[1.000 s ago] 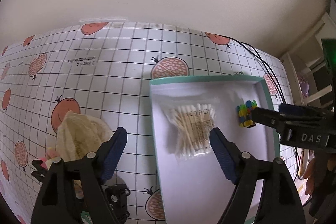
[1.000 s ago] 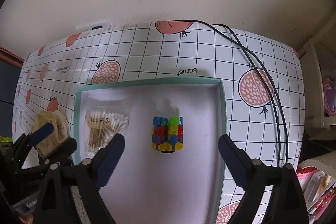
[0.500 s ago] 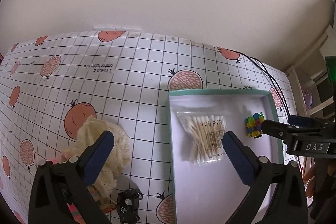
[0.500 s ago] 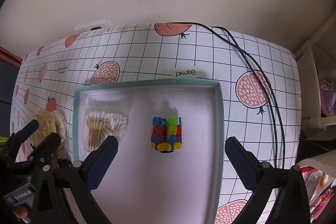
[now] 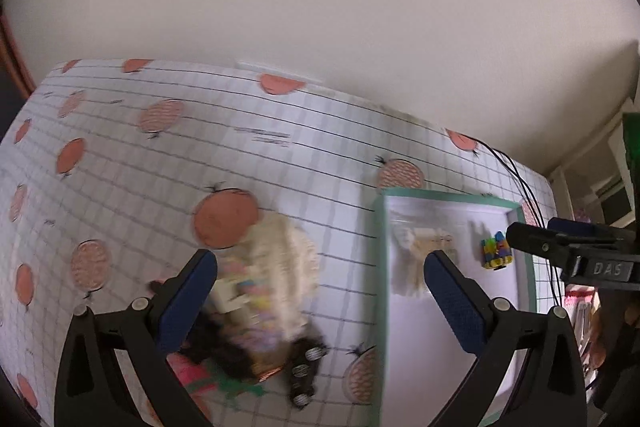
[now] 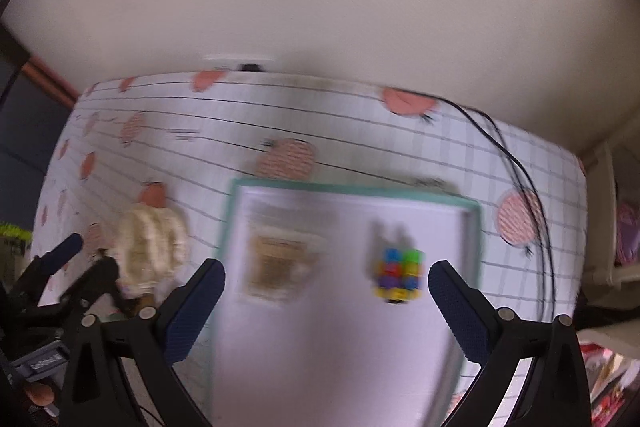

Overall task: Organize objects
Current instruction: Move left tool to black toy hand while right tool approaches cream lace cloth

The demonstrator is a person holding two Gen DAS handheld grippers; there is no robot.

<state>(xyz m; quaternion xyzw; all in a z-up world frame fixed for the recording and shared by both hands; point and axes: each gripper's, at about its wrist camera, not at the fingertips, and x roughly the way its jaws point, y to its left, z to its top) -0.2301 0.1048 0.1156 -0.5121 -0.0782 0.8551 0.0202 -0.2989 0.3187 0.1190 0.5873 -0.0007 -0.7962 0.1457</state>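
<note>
A teal-rimmed white tray [image 5: 452,193] holds a clear bag of cotton swabs [image 5: 416,255] and a small multicoloured block cube [image 5: 496,253]. My left gripper [image 5: 320,261] is open and empty above a cream knitted cloth [image 5: 288,255], which lies on a pile of small items with a black toy car [image 5: 306,367]. My right gripper [image 6: 325,267] hangs open and empty over the tray [image 6: 352,189], between the swab bag [image 6: 280,263] and the cube [image 6: 400,275]. Each gripper shows in the other's view: the right gripper [image 5: 548,231], the left gripper [image 6: 86,259]. Both views are blurred.
A white tablecloth with a grid and pomegranate print [image 5: 200,163] covers the table against a plain wall. A black cable [image 6: 520,167] runs along the tray's right side. A white shelf unit [image 6: 612,227] stands off the right edge.
Both grippers have opened wider and lifted away from the tray. The left one has swung left, from over the swab bag to over the cloth and pile.
</note>
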